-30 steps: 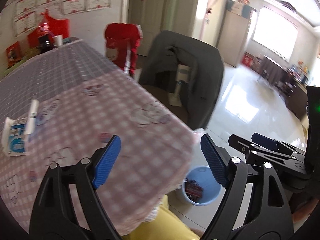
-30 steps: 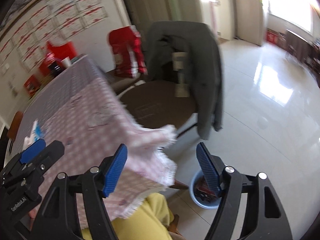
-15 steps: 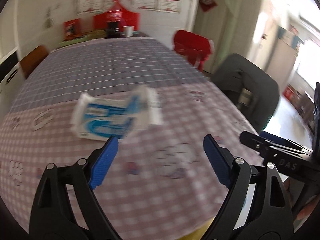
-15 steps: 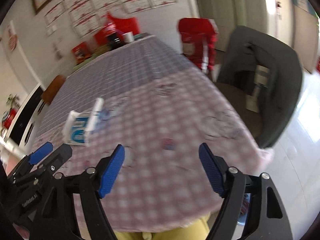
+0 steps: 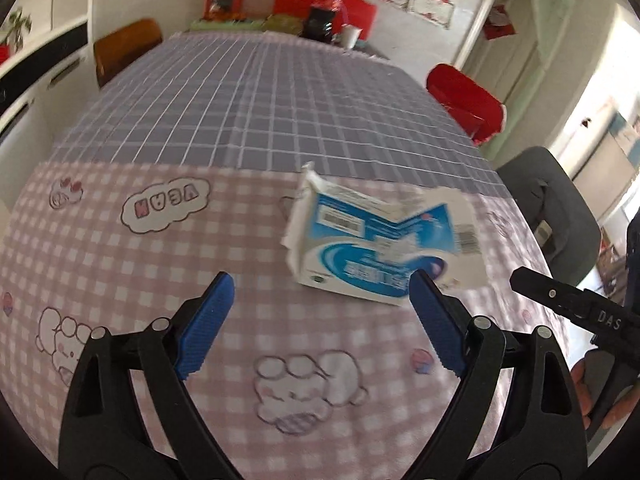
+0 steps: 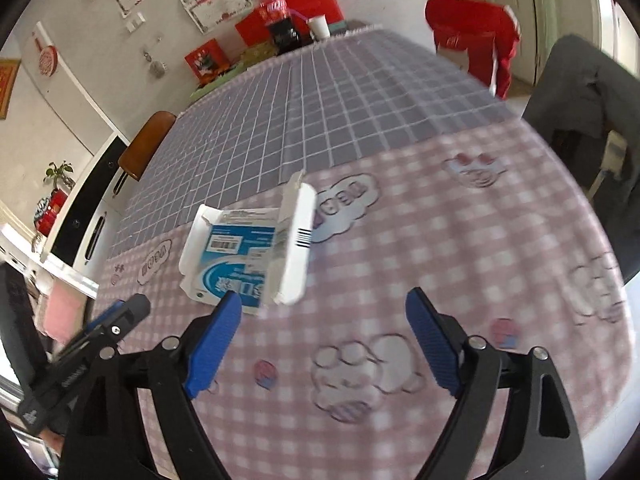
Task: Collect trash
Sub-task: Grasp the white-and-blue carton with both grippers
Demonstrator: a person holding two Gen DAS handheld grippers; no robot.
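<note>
- Left gripper (image 5: 320, 312): blue pads spread wide, nothing between them, above the pink checked tablecloth (image 5: 132, 280); right-hand pad tip overlapping the near edge of the carton in the left wrist view, contact impossible to tell.
- Torn blue-and-white carton (image 5: 376, 248): lying opened on the pink cloth, just short of the seam with the purple grid cloth (image 5: 256, 112), flaps raised.
- Right gripper (image 6: 324, 320): jaws opening, gap empty; left-hand pad tip overlapping the carton's near corner in the right wrist view, carton off to the left of the gap.
- Far end of table: dark cola bottle (image 6: 280, 20) and white cup (image 6: 320, 26), well apart from the carton.
- Right side: red-covered chair (image 6: 476, 36), then grey-draped chair (image 6: 588, 92) beside the table edge.
</note>
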